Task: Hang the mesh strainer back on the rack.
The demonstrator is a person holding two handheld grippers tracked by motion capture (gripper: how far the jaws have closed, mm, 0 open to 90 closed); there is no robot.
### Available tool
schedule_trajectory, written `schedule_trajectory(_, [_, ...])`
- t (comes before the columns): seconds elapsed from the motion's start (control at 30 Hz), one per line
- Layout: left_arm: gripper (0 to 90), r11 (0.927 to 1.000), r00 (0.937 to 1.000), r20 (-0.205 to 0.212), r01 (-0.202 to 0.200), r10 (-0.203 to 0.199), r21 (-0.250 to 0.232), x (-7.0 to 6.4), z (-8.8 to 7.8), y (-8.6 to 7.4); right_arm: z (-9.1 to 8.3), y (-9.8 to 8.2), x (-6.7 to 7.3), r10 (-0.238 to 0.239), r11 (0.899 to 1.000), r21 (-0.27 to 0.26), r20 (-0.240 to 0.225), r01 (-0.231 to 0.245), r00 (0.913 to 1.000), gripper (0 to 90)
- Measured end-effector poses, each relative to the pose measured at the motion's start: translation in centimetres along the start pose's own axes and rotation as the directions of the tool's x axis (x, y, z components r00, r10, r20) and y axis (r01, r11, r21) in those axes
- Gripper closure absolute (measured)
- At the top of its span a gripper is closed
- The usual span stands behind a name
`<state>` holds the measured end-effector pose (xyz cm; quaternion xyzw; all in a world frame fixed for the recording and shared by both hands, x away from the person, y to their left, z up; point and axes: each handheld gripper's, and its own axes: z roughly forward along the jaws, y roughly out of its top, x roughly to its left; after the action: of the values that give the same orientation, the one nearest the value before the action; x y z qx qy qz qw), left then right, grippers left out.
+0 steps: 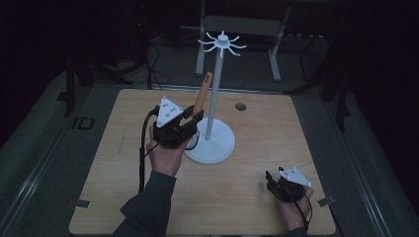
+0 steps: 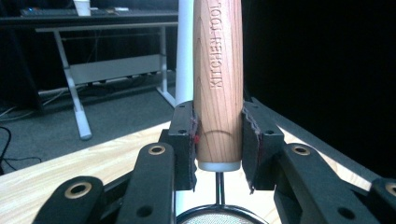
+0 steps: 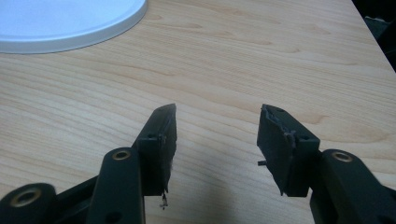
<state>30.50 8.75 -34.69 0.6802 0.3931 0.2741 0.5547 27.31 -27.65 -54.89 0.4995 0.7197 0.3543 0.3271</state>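
The left gripper [image 2: 218,140] has its fingers closed on the wooden handle [image 2: 218,84], beside the white stand [image 1: 213,143]. The right gripper [image 3: 215,140] rests open and empty over the table [image 3: 233,70].

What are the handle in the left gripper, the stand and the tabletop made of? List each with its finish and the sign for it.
Handle: wood, smooth and pale brown; grain lines and stamped lettering show, with a whitish collar at its lower end.
Stand: white, matte, probably plastic or painted metal; the look leaves it open.
Tabletop: light wood or wood-look laminate; printed-looking grain, smooth and even.
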Motion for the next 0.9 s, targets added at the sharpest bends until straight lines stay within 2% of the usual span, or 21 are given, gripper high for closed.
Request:
schedule_trajectory(0.13, [68.7, 0.9995, 0.9997, -0.006, 0.024, -0.024, -0.021, 0.1, -0.1, 0.4, 0.0, 0.0, 0.0, -0.001, 1.0, 0.0, -0.001, 0.001, 1.0, 47.0])
schedule_trajectory(0.33, [68.6, 0.9988, 0.9996, -0.014, 0.023, -0.024, -0.043, -0.1, -0.3, 1.2, 0.0, 0.0, 0.0, -0.001, 1.0, 0.0, -0.001, 0.001, 1.0, 47.0])
schedule_trajectory(0.9, [68.6, 0.9937, 0.9958, -0.077, 0.042, -0.05, -0.104, -0.2, -0.2, 3.7, -0.1, 0.0, 0.0, 0.002, 1.0, -0.002, -0.002, -0.002, 1.0, 46.9])
